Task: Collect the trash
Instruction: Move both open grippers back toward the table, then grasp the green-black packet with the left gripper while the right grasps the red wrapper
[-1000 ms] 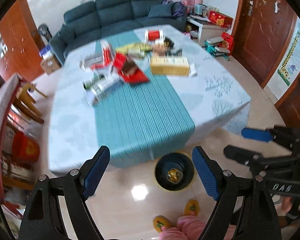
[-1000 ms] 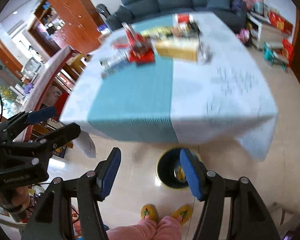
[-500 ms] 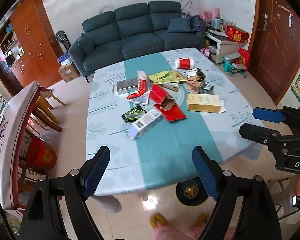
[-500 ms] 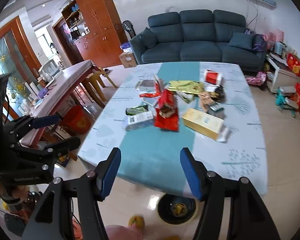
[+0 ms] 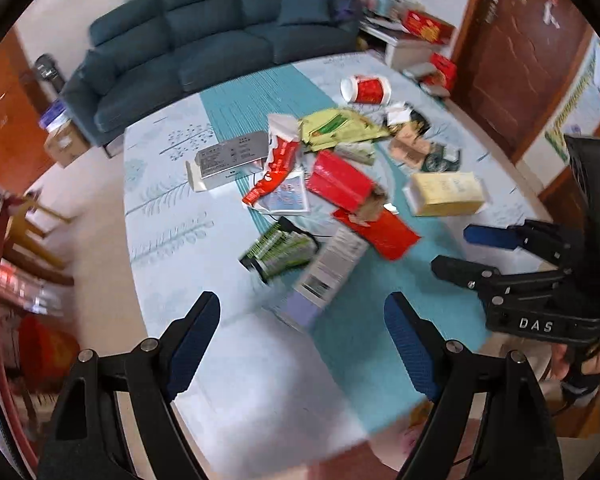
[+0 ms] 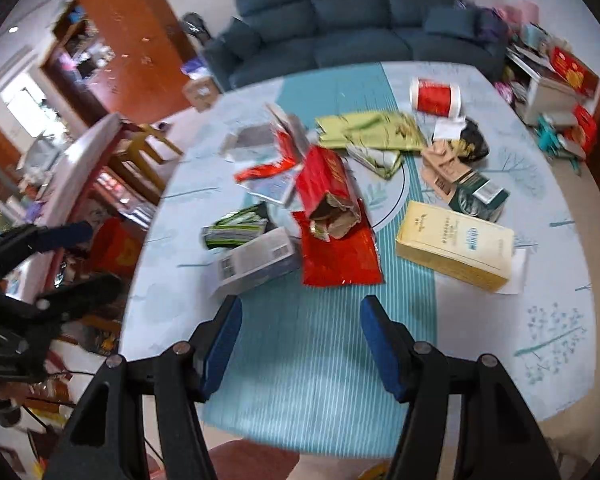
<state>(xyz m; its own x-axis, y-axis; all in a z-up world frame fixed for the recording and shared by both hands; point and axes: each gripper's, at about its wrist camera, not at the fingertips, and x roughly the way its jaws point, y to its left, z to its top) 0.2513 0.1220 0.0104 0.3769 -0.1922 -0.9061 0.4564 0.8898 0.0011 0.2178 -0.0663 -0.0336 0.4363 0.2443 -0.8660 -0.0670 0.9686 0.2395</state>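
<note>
Compared with the view one second earlier, both cameras have advanced from the floor in front of the table to a position over the table (image 6: 540, 344). The black bin visible on the floor then is now out of both views, and the trash pile fills the centre of each.

The left gripper (image 5: 302, 338) has its jaws set wide with nothing between them. The right gripper (image 6: 300, 344) has its jaws apart at a moderate width, also with nothing between them. Both hang above the near part of the teal runner.

The trash lies beyond the fingertips of both grippers, not touching them. Nearest is the white and grey carton (image 6: 256, 264), lying flat, long axis running diagonally. Just beside it lies the green packet (image 6: 236, 230). The red torn box (image 6: 332, 200) lies on a red foil bag (image 6: 340, 260), open end facing the cameras, long axis running away from them. To the right, the yellow box (image 6: 456, 246) lies flat, long axis crosswise. Farther off are the yellow-green wrappers (image 6: 372, 132), and farthest the red cup (image 6: 436, 97), on its side.
</note>
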